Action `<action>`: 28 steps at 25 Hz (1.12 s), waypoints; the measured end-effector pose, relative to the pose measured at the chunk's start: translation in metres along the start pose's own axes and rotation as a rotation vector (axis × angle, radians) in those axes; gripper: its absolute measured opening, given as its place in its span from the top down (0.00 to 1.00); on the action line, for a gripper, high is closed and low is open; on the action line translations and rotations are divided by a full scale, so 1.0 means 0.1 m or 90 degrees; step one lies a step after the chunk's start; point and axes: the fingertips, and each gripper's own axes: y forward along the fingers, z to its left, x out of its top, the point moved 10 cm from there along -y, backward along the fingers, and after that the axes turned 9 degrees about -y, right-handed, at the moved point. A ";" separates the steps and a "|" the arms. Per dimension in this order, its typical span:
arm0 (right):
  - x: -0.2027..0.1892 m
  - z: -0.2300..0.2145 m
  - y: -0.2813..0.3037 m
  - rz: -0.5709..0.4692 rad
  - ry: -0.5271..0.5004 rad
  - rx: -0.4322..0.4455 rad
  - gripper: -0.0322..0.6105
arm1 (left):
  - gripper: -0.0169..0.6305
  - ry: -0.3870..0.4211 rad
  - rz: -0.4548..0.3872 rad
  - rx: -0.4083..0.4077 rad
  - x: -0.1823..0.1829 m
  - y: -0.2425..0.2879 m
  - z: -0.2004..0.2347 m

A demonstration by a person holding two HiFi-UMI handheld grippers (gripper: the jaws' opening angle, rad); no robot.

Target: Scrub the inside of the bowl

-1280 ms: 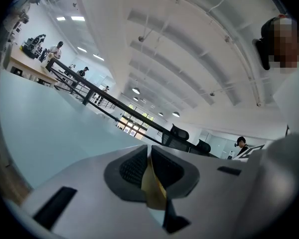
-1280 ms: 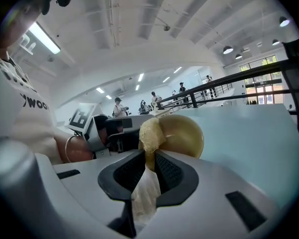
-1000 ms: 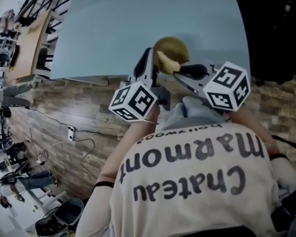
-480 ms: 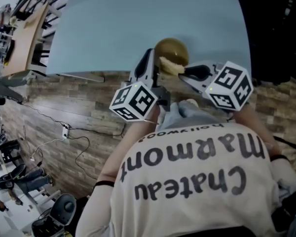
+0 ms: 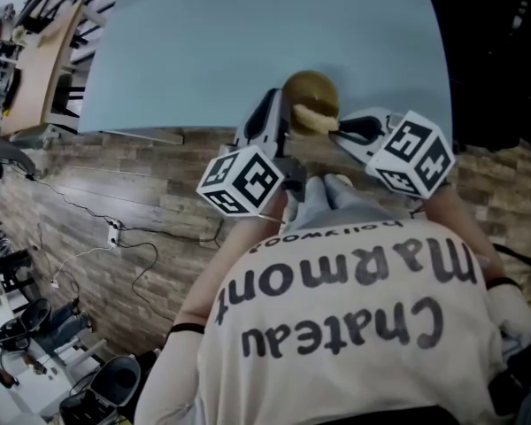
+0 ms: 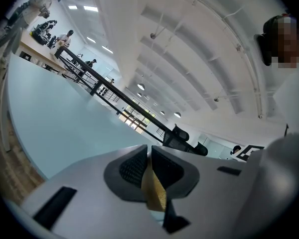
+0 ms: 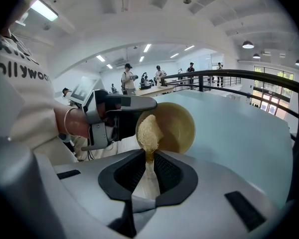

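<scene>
Bowl [image 5: 311, 89] tilts over the table [image 5: 248, 42] edge, rim clenched in the left hand-held gripper [image 5: 277, 113]; the right hand-held gripper [image 5: 334, 129], grasping a sponge [image 5: 306, 119], has dipped, pushing it inside; scrubbing seems under way.

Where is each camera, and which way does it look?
Head view: on the person's head, facing steeply down at the table; shirt, left gripper, right gripper show.
Left gripper view: on the left gripper, looking along fingers shut on the bowl rim; shirt at right.
Right gripper view: on the right gripper, facing the bowl past its sponge; left hand shows.
Shared: head and right gripper views both show bowl and sponge.
</scene>
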 end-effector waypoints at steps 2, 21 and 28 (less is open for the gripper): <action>-0.03 -0.01 0.02 0.007 0.005 -0.003 0.84 | 0.94 -0.004 0.010 -0.003 -0.02 0.02 0.03; -0.01 -0.53 -0.13 0.060 0.064 -0.060 0.84 | 0.94 -0.004 0.035 -0.045 0.13 0.24 0.04; 0.19 -0.78 -0.25 0.043 0.059 -0.117 0.84 | 0.94 0.004 0.036 -0.066 0.26 0.36 -0.01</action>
